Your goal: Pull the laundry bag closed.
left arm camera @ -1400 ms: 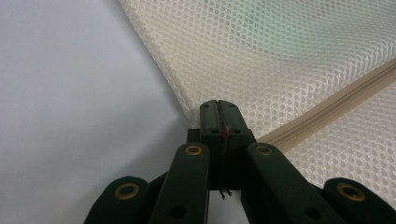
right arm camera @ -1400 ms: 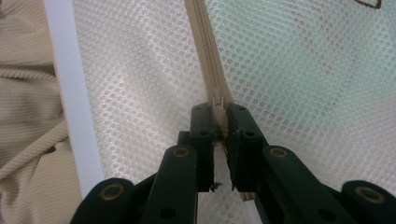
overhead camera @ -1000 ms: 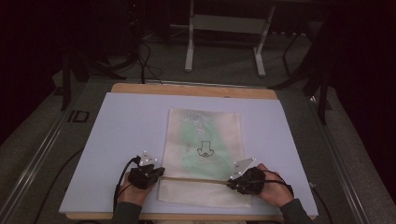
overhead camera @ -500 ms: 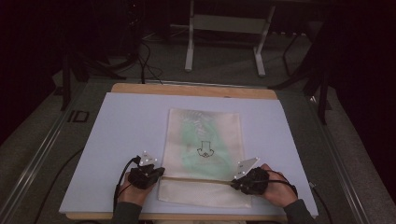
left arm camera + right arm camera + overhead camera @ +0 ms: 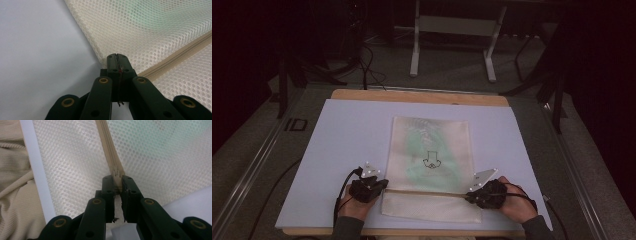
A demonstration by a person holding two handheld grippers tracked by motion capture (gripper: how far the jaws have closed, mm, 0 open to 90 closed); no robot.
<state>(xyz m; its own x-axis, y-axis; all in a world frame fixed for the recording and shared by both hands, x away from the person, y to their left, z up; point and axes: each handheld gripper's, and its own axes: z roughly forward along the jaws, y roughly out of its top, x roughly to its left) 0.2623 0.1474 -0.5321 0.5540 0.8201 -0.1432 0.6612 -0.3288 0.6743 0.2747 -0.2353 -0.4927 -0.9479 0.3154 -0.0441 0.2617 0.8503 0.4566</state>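
Note:
A cream mesh bag (image 5: 432, 165) lies flat on the pale board (image 5: 342, 150), with a green garment (image 5: 417, 150) showing through it. A beige zipper (image 5: 427, 192) runs across the bag near its front end. My left gripper (image 5: 379, 185) is shut at the bag's left edge, where the zipper (image 5: 180, 56) ends, and pinches the mesh there (image 5: 116, 56). My right gripper (image 5: 469, 195) sits at the zipper's right end. In the right gripper view it (image 5: 117, 180) is shut on the zipper pull, with the slider (image 5: 116, 173) just beyond the tips.
The board rests on a wooden table (image 5: 412, 95) whose near edge lies just under my hands. A metal stand (image 5: 452, 25) and cables (image 5: 367, 65) lie on the floor beyond it. Beige ribbed cloth (image 5: 12, 182) shows past the board's edge in the right gripper view.
The right gripper has edged slightly to the right along the zipper line. The left gripper and the bag have stayed put.

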